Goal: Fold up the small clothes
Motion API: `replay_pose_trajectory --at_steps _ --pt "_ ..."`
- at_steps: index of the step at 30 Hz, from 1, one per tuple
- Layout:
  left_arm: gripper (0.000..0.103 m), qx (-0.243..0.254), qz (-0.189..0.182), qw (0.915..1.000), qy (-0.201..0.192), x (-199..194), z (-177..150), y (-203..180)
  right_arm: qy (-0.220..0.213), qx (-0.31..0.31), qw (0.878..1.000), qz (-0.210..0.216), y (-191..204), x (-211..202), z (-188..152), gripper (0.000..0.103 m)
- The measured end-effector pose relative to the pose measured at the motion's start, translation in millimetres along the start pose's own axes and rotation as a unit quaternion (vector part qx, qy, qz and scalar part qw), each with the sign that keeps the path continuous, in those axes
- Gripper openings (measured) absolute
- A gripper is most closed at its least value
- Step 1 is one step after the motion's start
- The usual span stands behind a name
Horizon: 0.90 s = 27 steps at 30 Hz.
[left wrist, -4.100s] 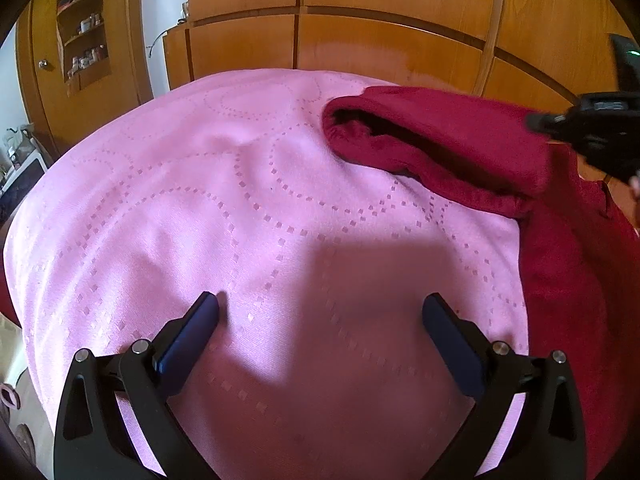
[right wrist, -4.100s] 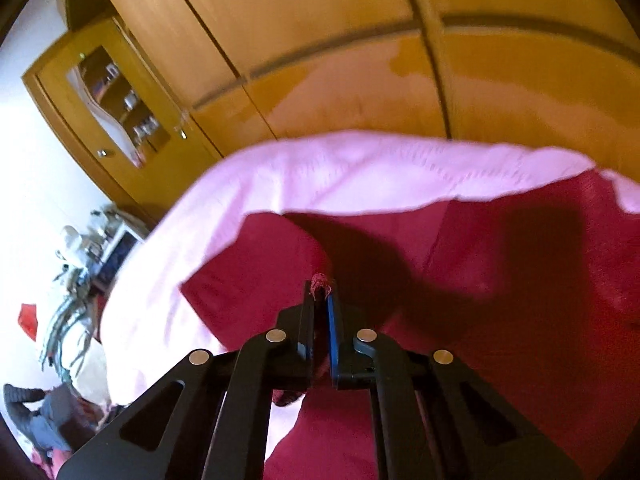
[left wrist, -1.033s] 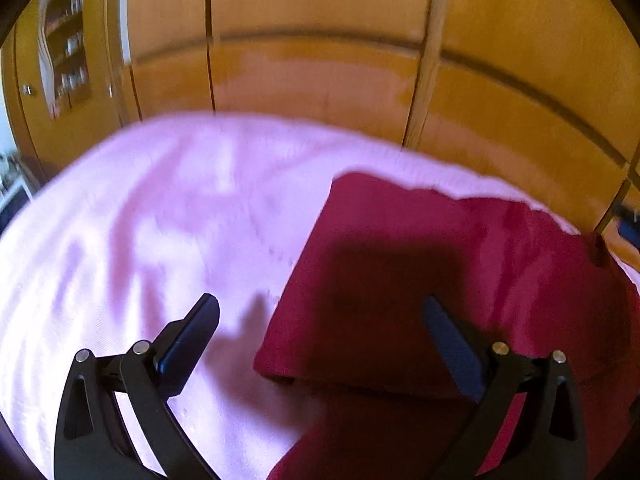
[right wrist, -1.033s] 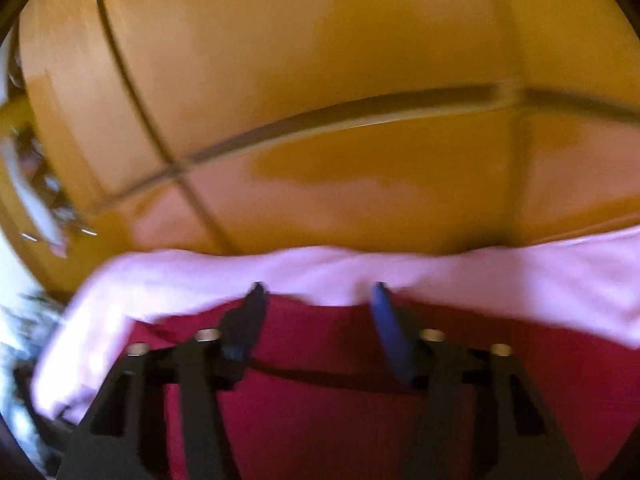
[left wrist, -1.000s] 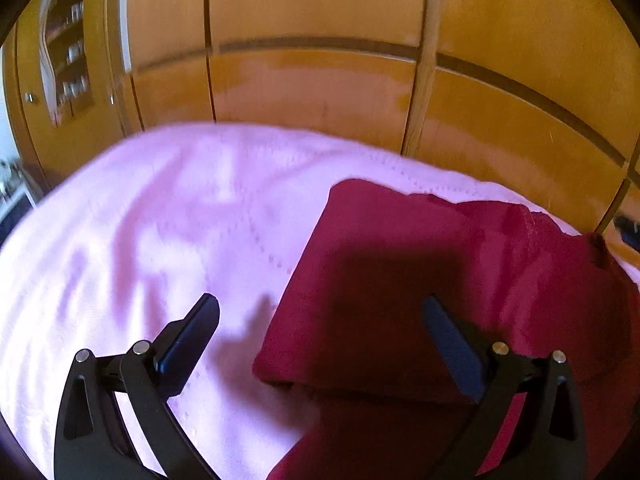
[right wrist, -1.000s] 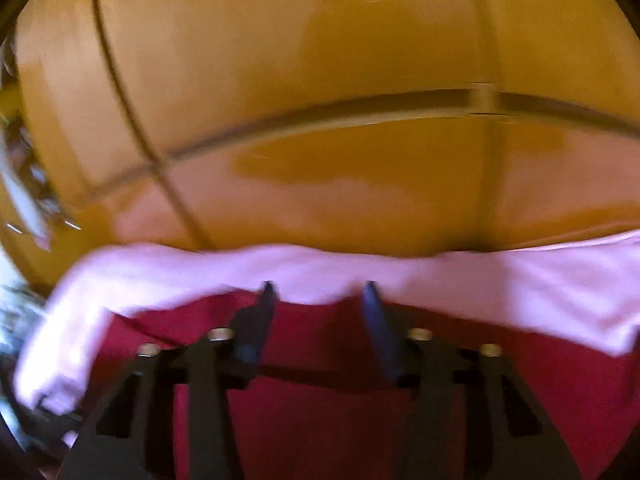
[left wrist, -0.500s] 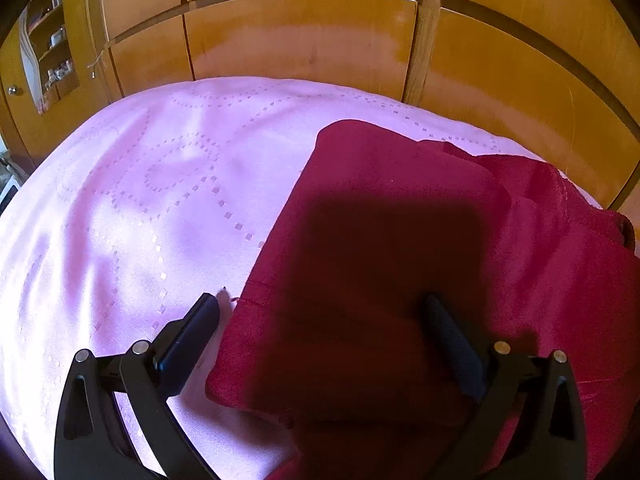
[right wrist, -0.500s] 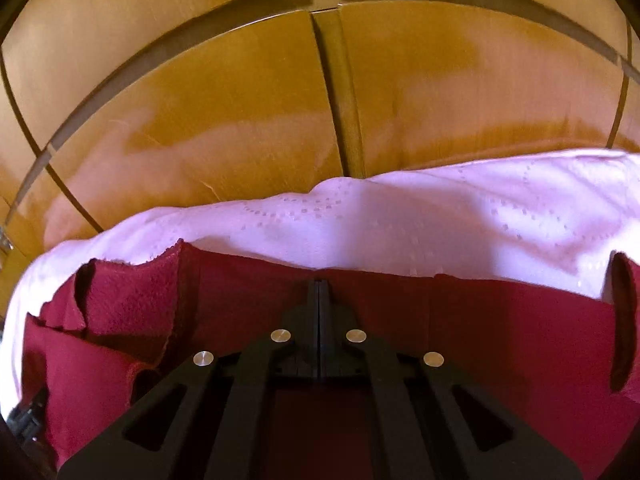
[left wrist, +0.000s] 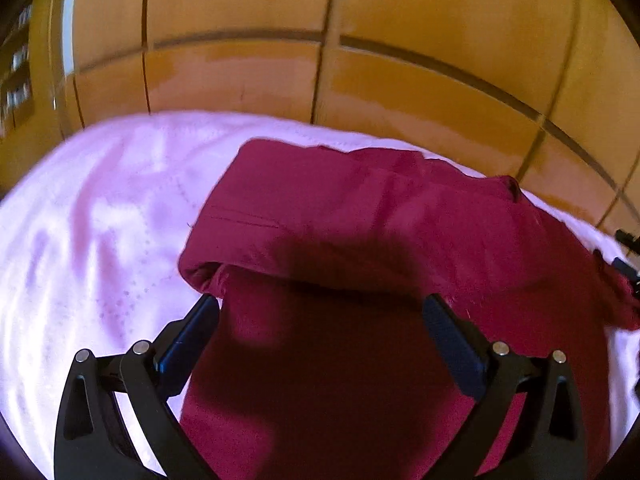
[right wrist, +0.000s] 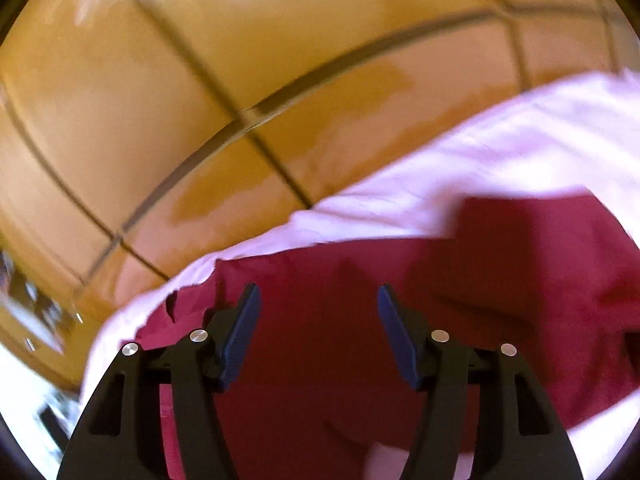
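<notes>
A dark red garment [left wrist: 360, 240] lies partly folded on a pink bedspread [left wrist: 100, 208], its upper layer doubled over with a rolled fold edge at the left. My left gripper [left wrist: 320, 308] is open and empty, just above the garment's near part. In the right wrist view the same red garment [right wrist: 400, 292] fills the lower frame on the pink bedspread [right wrist: 500, 152]. My right gripper [right wrist: 318, 300] is open and empty over the cloth. This view is blurred.
Wooden wardrobe doors [left wrist: 320, 60] stand right behind the bed and also fill the upper right wrist view [right wrist: 240, 80]. A shelf unit with small items [left wrist: 16, 80] is at the far left. The right gripper's black tip [left wrist: 624, 252] shows at the right edge.
My right gripper was shut half a second ago and is now open, tilted and moving. The left gripper has pulled back from the cloth; the folded edge now lies just ahead of its fingers.
</notes>
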<state>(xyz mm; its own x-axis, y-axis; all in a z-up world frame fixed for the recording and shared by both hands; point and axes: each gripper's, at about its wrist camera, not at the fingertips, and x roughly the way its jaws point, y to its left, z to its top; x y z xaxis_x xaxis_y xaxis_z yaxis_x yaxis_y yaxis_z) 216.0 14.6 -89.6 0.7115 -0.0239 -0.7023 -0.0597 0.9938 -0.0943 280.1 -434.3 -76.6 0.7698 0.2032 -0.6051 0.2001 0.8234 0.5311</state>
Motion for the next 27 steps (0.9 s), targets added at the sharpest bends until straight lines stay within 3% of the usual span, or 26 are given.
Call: replay_pose_trajectory --at_steps 5,8,12,14,15,17,19,20,22,25,27 --pt "0.101 0.007 0.022 0.9994 0.025 9.1 -6.2 3.3 -0.003 0.115 0.993 -0.008 -56.1 -23.2 -6.1 0.06" --pt "0.101 -0.02 0.023 0.9985 0.045 16.9 -10.3 14.4 -0.017 0.202 0.979 -0.005 -91.1 -31.3 -10.6 0.06" --pt "0.101 -0.059 0.008 0.9955 0.074 35.9 -13.5 33.6 -0.063 0.313 0.947 0.027 -131.6 -35.9 -15.7 0.06" --pt "0.101 -0.061 0.005 0.9954 0.073 37.8 -14.3 34.6 -0.082 0.367 0.926 0.042 -147.9 -35.7 -19.3 0.053" --pt "0.101 -0.059 0.006 0.9955 0.073 38.2 -14.3 34.0 -0.083 0.378 0.921 0.043 -151.6 -35.2 -19.9 0.044" --pt "0.101 -0.056 0.01 0.9956 0.074 39.9 -14.2 33.1 -0.081 0.409 0.908 0.048 -157.8 -32.3 -24.6 0.042" --pt "0.101 -0.052 0.014 0.9958 0.075 40.9 -13.6 32.5 -0.069 0.434 0.894 0.082 -154.3 -33.4 -32.2 0.042" --pt "0.101 -0.052 0.014 0.9958 0.074 40.7 -13.4 32.3 -0.059 0.43 0.896 0.095 -147.0 -33.6 -33.2 0.043" --pt "0.101 -0.05 0.016 0.9959 0.074 41.8 -12.8 31.9 -0.045 0.419 0.9 0.109 -133.0 -33.5 -35.5 0.061" --pt "0.101 -0.05 0.016 0.9959 0.074 37.8 -14.5 34.0 -0.038 0.421 0.9 0.111 -124.8 -26.2 -36.3 0.062" --pt "0.101 -0.051 0.015 0.9959 0.073 37.3 -14.5 34.7 -0.057 0.423 0.9 0.09 -128.8 -20.3 -34.1 0.062"
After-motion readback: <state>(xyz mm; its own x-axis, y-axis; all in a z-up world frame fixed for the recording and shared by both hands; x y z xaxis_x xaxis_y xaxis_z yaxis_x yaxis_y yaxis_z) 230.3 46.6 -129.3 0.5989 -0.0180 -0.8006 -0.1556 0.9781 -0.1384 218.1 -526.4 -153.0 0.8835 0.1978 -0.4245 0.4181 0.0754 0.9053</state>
